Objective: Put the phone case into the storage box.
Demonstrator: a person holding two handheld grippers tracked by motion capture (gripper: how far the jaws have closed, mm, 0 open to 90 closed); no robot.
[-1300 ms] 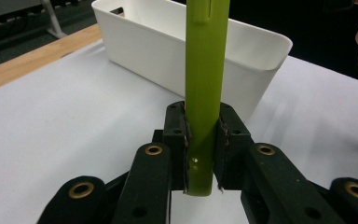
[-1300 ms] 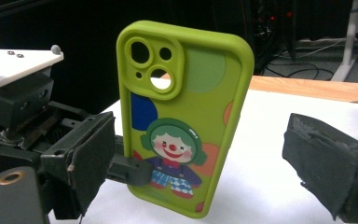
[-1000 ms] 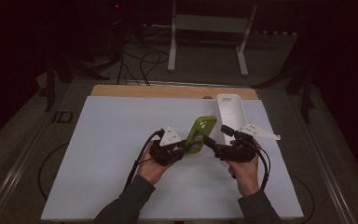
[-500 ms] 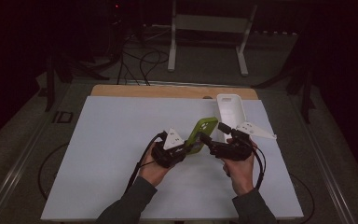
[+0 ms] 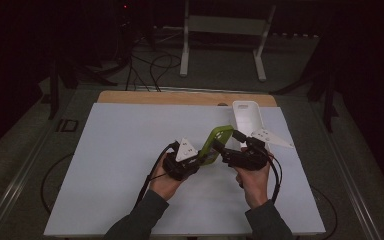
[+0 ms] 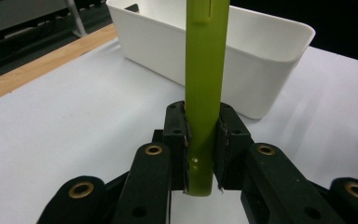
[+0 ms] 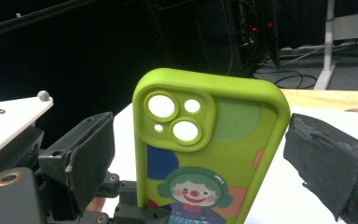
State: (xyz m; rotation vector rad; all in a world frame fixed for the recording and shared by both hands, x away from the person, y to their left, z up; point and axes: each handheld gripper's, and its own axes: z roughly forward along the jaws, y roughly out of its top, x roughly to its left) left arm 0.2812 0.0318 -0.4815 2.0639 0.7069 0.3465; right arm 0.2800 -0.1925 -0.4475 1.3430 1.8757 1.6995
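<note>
A lime-green phone case (image 5: 216, 141) with a cartoon clown print stands upright above the white table sheet (image 5: 120, 150). My left gripper (image 5: 205, 158) is shut on its lower end; in the left gripper view the pads (image 6: 182, 140) press both faces of the case (image 6: 205, 88). My right gripper (image 5: 223, 150) comes in from the right, open. In the right gripper view its two jaws stand on either side of the case (image 7: 214, 135), with a gap on each side. The left gripper (image 7: 135, 212) shows below the case there.
A white rectangular bin (image 5: 247, 116) stands just behind the grippers at the back right, close behind the case in the left gripper view (image 6: 261, 60). A wooden strip (image 5: 180, 97) runs along the table's far edge. Cables trail from both grippers toward the person.
The right gripper has edged left, so its jaws now straddle the case. The left gripper and the case have stayed where they were.
</note>
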